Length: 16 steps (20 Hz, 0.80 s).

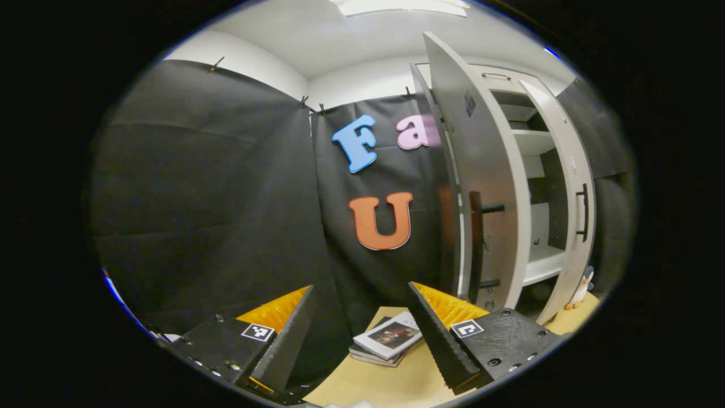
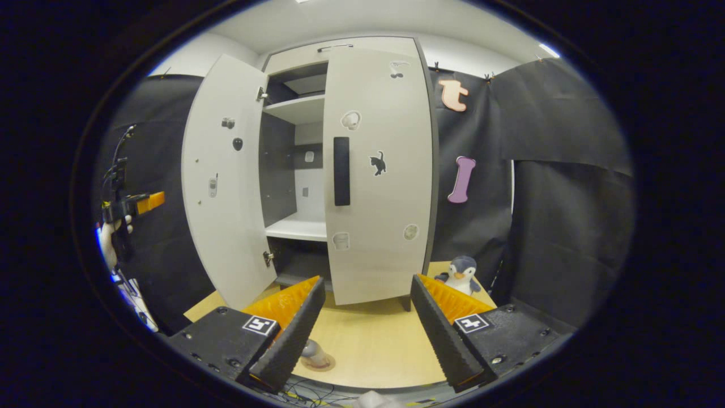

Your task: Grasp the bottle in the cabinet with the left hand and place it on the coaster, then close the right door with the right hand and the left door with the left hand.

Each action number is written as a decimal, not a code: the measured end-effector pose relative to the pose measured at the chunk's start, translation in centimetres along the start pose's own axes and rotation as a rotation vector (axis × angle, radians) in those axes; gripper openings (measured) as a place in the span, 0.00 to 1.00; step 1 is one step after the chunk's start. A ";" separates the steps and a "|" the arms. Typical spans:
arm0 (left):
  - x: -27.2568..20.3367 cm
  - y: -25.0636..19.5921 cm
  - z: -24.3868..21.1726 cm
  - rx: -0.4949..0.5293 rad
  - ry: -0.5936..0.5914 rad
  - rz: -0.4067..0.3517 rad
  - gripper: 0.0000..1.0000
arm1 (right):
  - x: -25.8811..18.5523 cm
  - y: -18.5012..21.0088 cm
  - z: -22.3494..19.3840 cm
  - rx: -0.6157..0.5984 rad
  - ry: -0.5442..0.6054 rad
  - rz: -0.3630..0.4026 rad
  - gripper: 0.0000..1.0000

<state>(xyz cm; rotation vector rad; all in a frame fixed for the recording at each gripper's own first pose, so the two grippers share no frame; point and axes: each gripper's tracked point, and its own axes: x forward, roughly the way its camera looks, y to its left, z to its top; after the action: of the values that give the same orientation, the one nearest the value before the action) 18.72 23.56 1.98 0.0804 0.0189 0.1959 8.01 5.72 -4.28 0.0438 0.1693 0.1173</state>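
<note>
In the right gripper view the white cabinet (image 2: pixel 317 170) stands at the back of the table. Its right door (image 2: pixel 379 170) lies flat against the front, and its left door (image 2: pixel 226 181) swings wide open. The bottle (image 2: pixel 313 352) stands on the round coaster (image 2: pixel 327 363) at the table's near edge, mostly hidden behind my finger. My right gripper (image 2: pixel 367 279) is open and holds nothing, well short of the cabinet. My left gripper (image 1: pixel 360 286) is open and holds nothing, left of the open left door (image 1: pixel 481 170). A hand holds that left gripper (image 2: pixel 133 204) at the far left.
A stack of books (image 1: pixel 388 340) lies on the wooden table (image 1: pixel 396 379) below my left gripper. A toy penguin (image 2: pixel 461 272) sits at the cabinet's right foot. Black cloth walls close in on both sides. Cables lie at the table's front edge (image 2: pixel 306 394).
</note>
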 end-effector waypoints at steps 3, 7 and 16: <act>2.8 -1.8 0.9 -0.031 0.000 -0.048 0.96 | -0.8 -0.2 -0.9 -0.004 0.011 -0.016 0.96; 4.9 -3.9 0.5 -0.029 0.026 -0.070 0.94 | -1.0 -0.2 -2.1 0.012 0.036 0.002 0.99; 5.3 -5.9 0.2 -0.035 0.038 -0.072 0.88 | 0.1 -2.3 -2.3 0.018 0.055 0.033 0.99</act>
<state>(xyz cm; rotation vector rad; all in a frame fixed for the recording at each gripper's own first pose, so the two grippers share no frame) 25.02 18.82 1.61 0.0409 0.0560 0.1253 7.99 3.56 -6.68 0.0612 0.2242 0.1503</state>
